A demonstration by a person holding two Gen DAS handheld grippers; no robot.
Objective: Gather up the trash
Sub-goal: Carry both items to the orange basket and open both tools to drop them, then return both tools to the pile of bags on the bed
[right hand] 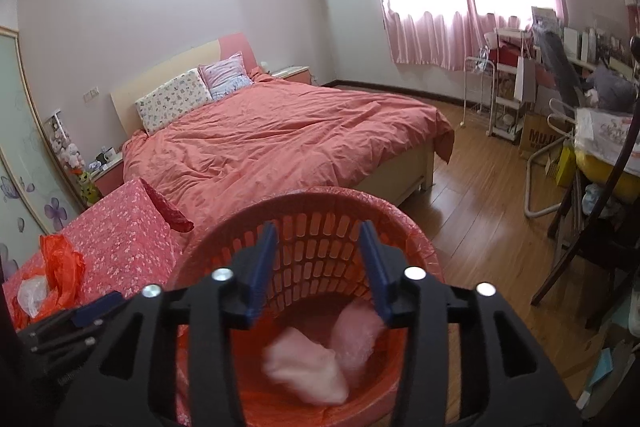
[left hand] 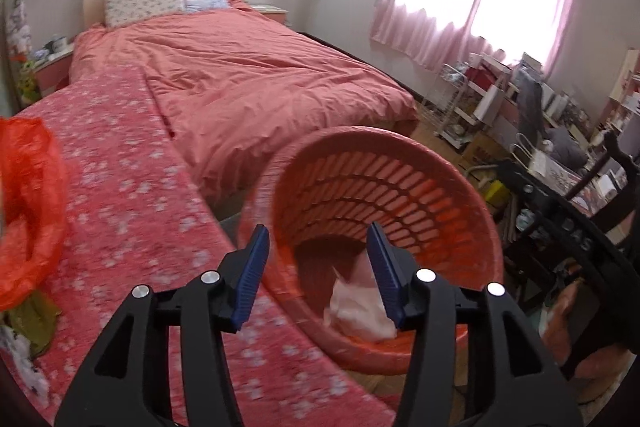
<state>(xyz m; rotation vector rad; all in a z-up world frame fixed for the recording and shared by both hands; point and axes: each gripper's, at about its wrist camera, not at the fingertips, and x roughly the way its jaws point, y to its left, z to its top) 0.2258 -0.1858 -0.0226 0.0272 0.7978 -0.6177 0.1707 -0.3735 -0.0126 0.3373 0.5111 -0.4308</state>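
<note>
A red slatted trash basket (left hand: 420, 187) lined with a red bag stands by the bed's foot; it also shows in the right wrist view (right hand: 320, 227). Pale pink crumpled trash (left hand: 356, 311) lies inside it, as two lumps in the right wrist view (right hand: 308, 367). My left gripper (left hand: 318, 267) is open and empty, at the basket's near rim. My right gripper (right hand: 318, 267) is open and empty above the basket, with one blurred lump just below it. A red plastic bag (left hand: 28, 203) lies on the flowered pink cover at the left, also in the right wrist view (right hand: 62, 267).
A flowered pink cover (left hand: 132, 195) spreads at the left, next to the bed with a salmon duvet (right hand: 280, 139). A clear plastic wad (right hand: 32, 291) lies by the red bag. Cluttered shelves, a chair and boxes (right hand: 560, 115) stand at the right on the wood floor.
</note>
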